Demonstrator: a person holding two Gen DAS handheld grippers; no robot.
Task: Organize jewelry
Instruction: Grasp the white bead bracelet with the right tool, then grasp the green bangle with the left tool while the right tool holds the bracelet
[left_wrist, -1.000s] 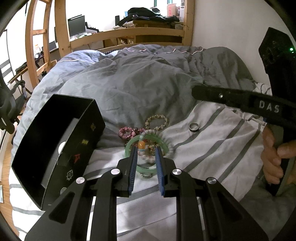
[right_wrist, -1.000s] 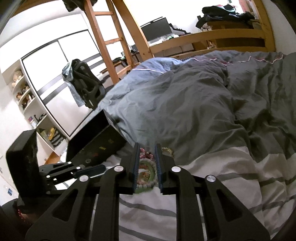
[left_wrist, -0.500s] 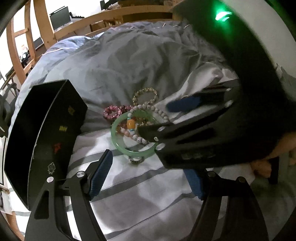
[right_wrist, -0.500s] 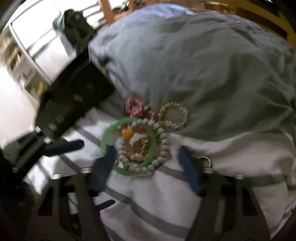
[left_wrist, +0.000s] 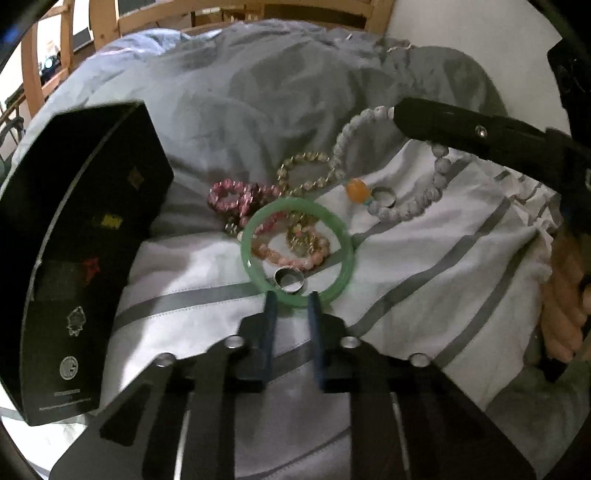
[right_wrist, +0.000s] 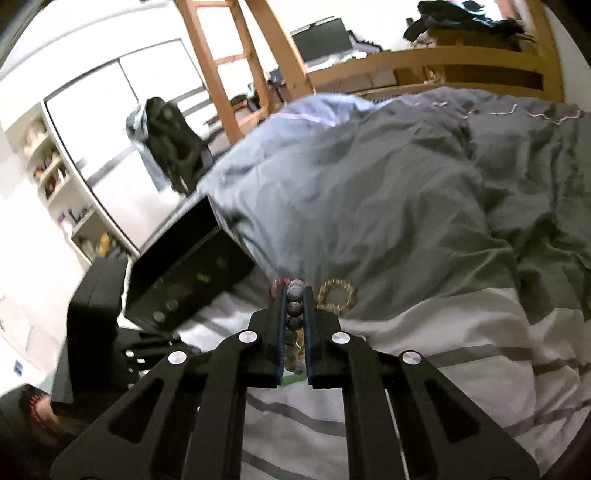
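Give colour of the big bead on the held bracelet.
Orange bead, clearest in the left wrist view.

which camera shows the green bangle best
The left wrist view: the green bangle lies whole on the striped sheet, just ahead of the left gripper. In the right wrist view its fingers hide almost all of it.

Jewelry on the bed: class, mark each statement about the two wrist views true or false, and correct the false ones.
1. The right gripper is clamped on the white beaded bracelet. True.
2. The green bangle lies inside the black box. False: it lies on the striped sheet, beside the box.
3. A silver ring rests against the bangle's near rim. True.
4. The left gripper holds the pink bracelet. False: its jaws are shut just short of the bangle, with nothing between them.
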